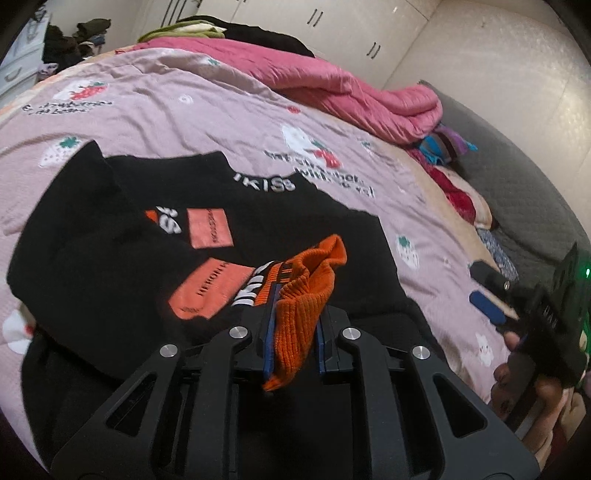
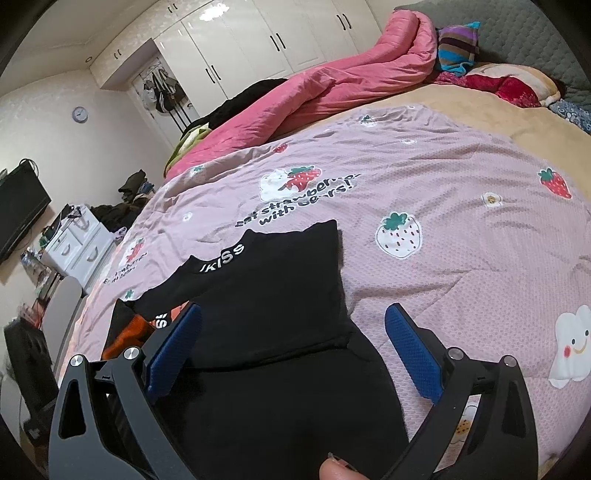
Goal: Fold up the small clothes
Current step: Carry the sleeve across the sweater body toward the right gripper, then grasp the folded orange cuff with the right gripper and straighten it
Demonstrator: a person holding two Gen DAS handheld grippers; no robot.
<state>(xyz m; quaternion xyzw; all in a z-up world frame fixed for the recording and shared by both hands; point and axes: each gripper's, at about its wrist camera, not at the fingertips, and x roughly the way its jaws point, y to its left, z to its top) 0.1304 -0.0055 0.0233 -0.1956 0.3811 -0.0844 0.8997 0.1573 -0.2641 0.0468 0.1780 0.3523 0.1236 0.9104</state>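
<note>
A small black sweater [image 1: 155, 221] with orange patches and white lettering lies partly folded on the pink strawberry-print bedspread [image 1: 192, 122]. My left gripper [image 1: 295, 314] is shut on the sweater's orange ribbed cuff [image 1: 314, 280], held just above the black body. The right gripper shows at the right edge of the left wrist view [image 1: 491, 291]. In the right wrist view the sweater [image 2: 266, 295] lies below my right gripper [image 2: 295, 332], which is open and empty with its blue pads [image 2: 410, 350] wide apart over the sweater's right part.
A bunched pink quilt [image 2: 332, 85] lies along the far side of the bed. A striped garment [image 2: 458, 44] and red cloth [image 2: 509, 86] sit near the grey headboard [image 2: 535, 33]. White wardrobes [image 2: 258, 40], a dresser [image 2: 77, 240] and a TV [image 2: 18, 206] stand beyond.
</note>
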